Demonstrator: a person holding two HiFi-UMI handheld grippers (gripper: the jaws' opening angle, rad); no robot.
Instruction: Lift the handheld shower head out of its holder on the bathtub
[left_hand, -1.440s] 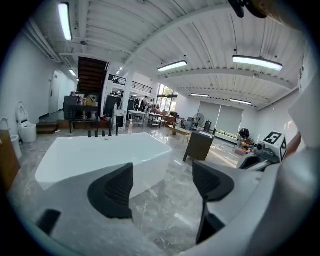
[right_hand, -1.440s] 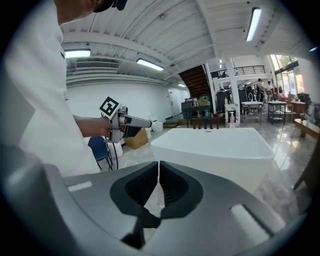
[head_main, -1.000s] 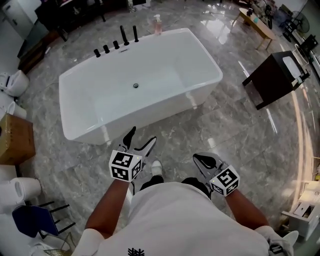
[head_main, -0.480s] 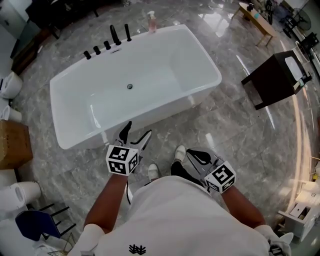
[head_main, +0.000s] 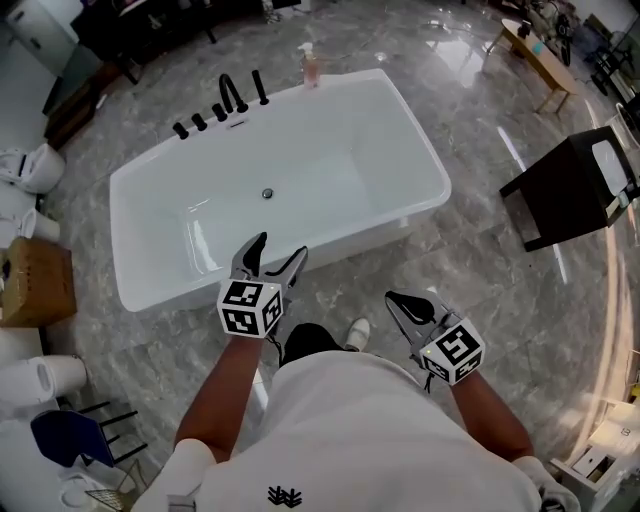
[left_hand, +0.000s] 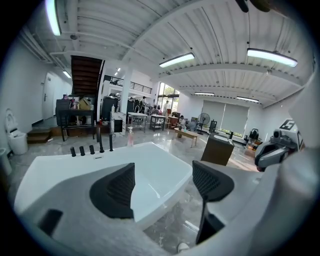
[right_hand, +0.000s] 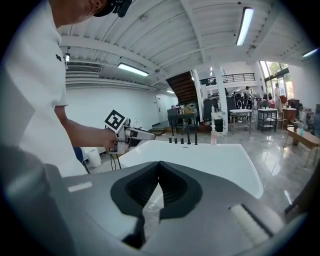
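Facing us: white bathtub (head_main: 400, 140) (long side nearest).
Shower head (head_main: 260, 88): black, upright in its holder on the far rim.
Left gripper (head_main: 279, 249): we hold its jaws spread, empty.
Right gripper (head_main: 392, 298): jaws pressed together, empty.

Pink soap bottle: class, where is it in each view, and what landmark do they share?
Head view: pink soap bottle top centre, at the bathtub's far corner.
Left gripper view: left of centre, beyond the far rim.
Right gripper view: right of centre, beyond the far rim.
Shared: black tap fittings just left of it.
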